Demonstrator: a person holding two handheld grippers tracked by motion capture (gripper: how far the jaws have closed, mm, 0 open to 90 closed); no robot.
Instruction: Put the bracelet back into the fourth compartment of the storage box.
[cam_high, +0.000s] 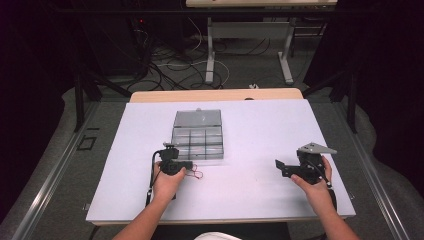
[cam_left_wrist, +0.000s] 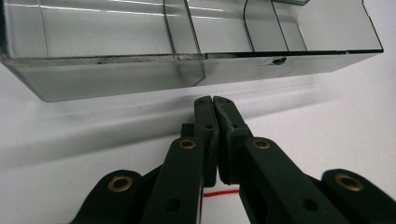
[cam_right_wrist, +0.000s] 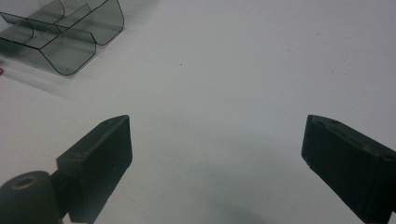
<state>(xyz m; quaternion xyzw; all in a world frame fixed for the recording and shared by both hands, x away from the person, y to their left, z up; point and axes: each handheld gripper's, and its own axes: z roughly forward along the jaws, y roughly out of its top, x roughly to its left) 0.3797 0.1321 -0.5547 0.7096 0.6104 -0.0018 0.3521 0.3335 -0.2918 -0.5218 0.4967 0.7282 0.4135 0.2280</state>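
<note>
Jaws of the left gripper (cam_left_wrist: 213, 100) were seen pressed together, tips just short of the near wall of the clear compartment box (cam_left_wrist: 140, 74). A thin red wire (cam_left_wrist: 220, 192) was seen low between the jaws, near their base; whether it was pinched there could not be told. In the high view the left gripper (cam_high: 189, 164) was held by the left hand (cam_high: 166, 181) just below the box (cam_high: 197, 135), with the red wire (cam_high: 196, 173) lying on the white table sheet (cam_high: 250, 130) directly beside the jaw tips. The box lid was seen swung open at the far side, and the compartments looked empty as far as could be made out.

Jaws of the right gripper (cam_right_wrist: 215, 154) were seen wide apart with bare white sheet between them. The box (cam_right_wrist: 65, 37) was placed well beyond and to the left of the left jaw in that view. In the high view the right gripper (cam_high: 281, 166) was held by the right hand (cam_high: 314, 185), well apart from the box.
</note>
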